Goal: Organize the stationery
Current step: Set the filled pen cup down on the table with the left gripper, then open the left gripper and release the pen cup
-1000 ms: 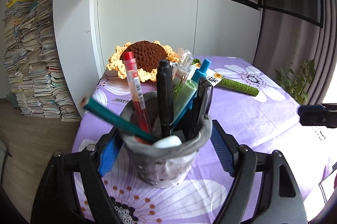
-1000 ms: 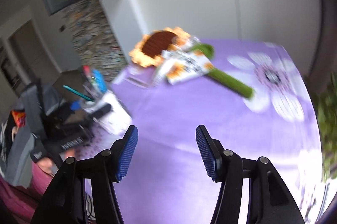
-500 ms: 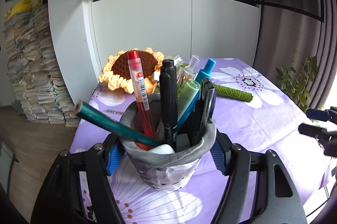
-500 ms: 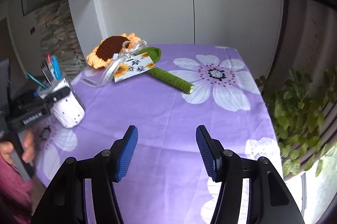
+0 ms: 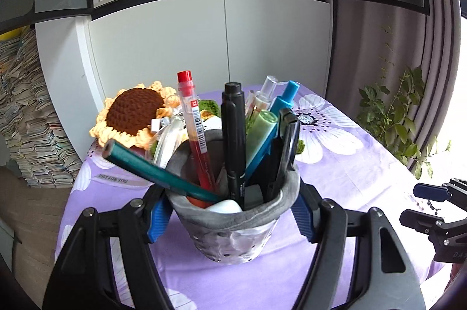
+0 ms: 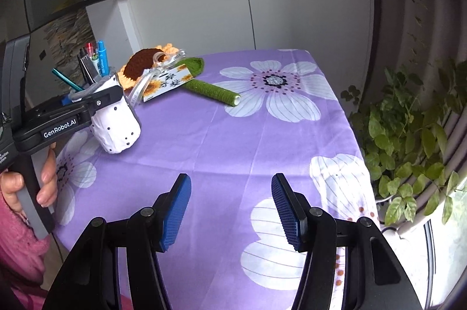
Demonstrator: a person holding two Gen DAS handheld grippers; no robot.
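A grey-and-white spotted pen holder (image 5: 233, 234) stands between the blue pads of my left gripper (image 5: 230, 221), which is shut on it. It holds a red pen (image 5: 192, 117), a black marker (image 5: 233, 135), a teal pencil (image 5: 151, 167), a blue pen (image 5: 280, 111) and a white eraser (image 5: 224, 206). In the right wrist view the pen holder (image 6: 115, 123) leans a little at the table's left edge, clamped by the left gripper (image 6: 90, 97) in a person's hand (image 6: 43, 181). My right gripper (image 6: 232, 212) hangs open and empty over the purple cloth (image 6: 233, 135).
A crochet sunflower (image 6: 146, 65) with a green stem (image 6: 213, 89) and a tag card (image 6: 166, 82) lies at the back of the table. A leafy plant (image 6: 408, 129) stands off the right edge. Stacked books (image 5: 26, 117) rise at the left beside white cabinets.
The left gripper's pads closed onto the pen holder and carried it across the table's left part. The right gripper swung and drew back towards the near edge, jaws unchanged.
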